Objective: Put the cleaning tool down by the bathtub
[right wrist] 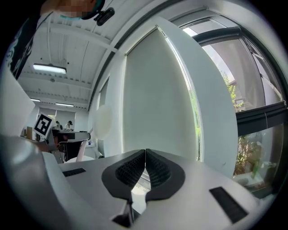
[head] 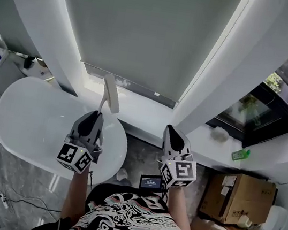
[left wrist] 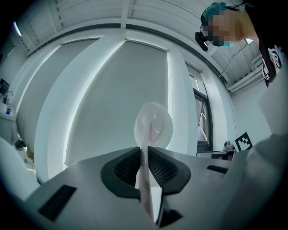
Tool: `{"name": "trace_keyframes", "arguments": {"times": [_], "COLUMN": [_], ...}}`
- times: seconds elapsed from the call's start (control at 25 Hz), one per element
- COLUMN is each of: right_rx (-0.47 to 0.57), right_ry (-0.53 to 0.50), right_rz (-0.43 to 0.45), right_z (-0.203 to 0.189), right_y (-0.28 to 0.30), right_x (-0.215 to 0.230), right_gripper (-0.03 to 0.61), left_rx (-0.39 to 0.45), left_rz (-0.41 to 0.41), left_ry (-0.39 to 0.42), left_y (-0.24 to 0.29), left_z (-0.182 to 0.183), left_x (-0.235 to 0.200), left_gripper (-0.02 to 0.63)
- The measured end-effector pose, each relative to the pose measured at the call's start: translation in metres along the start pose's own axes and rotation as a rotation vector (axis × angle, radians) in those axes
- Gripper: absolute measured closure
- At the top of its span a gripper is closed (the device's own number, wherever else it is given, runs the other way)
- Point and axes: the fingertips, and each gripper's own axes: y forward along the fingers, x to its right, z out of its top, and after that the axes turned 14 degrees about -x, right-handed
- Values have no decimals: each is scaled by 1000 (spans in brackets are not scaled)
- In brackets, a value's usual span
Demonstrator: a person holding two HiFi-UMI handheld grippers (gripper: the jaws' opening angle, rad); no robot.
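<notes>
Tool [head: 110, 95] is clamped by its thin handle in the left gripper [head: 97, 114], raised above the right end of the bathtub [head: 27, 115] and touching neither the tub nor the floor. Its long axis runs on from the jaws, away from the person, with the flat pale head at the far end, past the tub's far rim and in front of the blind [head: 146, 31]. In the left gripper view the handle stands upright and edge-on between the two dark pads, which press on it from both sides [left wrist: 145, 155], and the rounded head [left wrist: 153, 126] shows above them, broad face to the camera. The right gripper [head: 170, 128] is to the right of the bathtub, clear of it, jaws closed together with nothing between them [right wrist: 145, 155].
</notes>
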Motion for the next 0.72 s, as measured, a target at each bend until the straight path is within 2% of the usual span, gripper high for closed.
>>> {"name": "trace_keyframes", "arguments": {"times": [0.32,0.72], "right_rx": [-30,-71], "right_ry": [20,19], "right_rz": [-30,9], "right_z": [-2,3], "right_y": [53,98], "right_x": [5,-12], "right_gripper": [551,551], "left_rx": [3,-13], "left_rz": [-39,-11], "left_ry": [-21,-46], "left_y": [35,47], "left_z": [7,7], "left_x": [-42,-87], "left_gripper": [552,552]}}
